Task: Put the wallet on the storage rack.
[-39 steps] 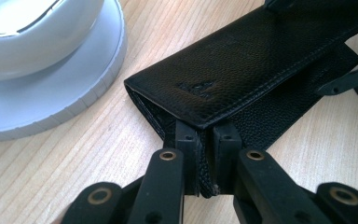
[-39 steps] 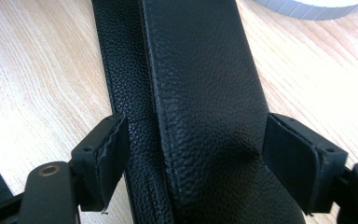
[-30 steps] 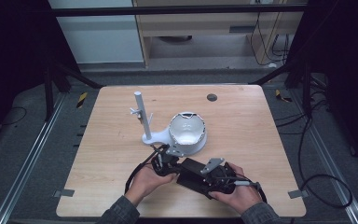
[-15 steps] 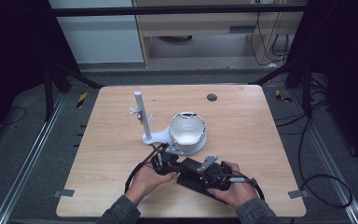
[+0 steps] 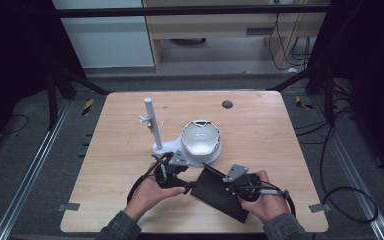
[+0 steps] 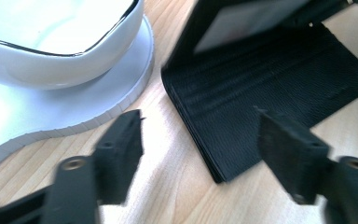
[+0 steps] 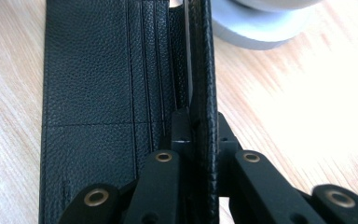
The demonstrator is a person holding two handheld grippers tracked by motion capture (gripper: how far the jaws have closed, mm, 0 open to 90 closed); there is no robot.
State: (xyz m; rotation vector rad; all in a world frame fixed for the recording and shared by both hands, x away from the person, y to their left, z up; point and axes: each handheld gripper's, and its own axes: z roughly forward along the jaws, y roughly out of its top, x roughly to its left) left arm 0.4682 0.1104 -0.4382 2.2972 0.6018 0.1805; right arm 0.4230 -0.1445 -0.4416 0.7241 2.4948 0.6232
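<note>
- Since a second ago my right gripper (image 5: pixel 236 186) has lifted one flap of the black wallet (image 5: pixel 219 194) further, and the wallet now reads as a wider, more open shape on the table (image 5: pixel 260 130) than it did before; my hands have barely shifted.
- Right gripper state: clamped narrow on the raised flap (image 7: pixel 200 70). In the right gripper view the flap stands on edge between the jaws, and the card-slot panel (image 7: pixel 98 84) lies flat on the wood beside it.
- Left gripper (image 5: pixel 172 172): jaws spread wide, holding nothing. In the left gripper view (image 6: pixel 198 154) they hover just over the wood, straddling the near corner of the wallet (image 6: pixel 261 98) without touching it, as far as I can tell.
- Where the wallet is: near edge of the table, between my two hands, just in front of the white round base (image 5: pixel 202 152). One end sits close beside that base, apart from it.
- The white bowl-like piece (image 5: pixel 200 137) sits on the base, and the white post (image 5: pixel 150 120) stands upright to its left. Both untouched.
- My read: the wallet is about half open, and the work in hand is opening it flat.
- Next the left likely needs to pin the lower panel so the right can fold the flap over. Risk: the wallet slides toward the base.
</note>
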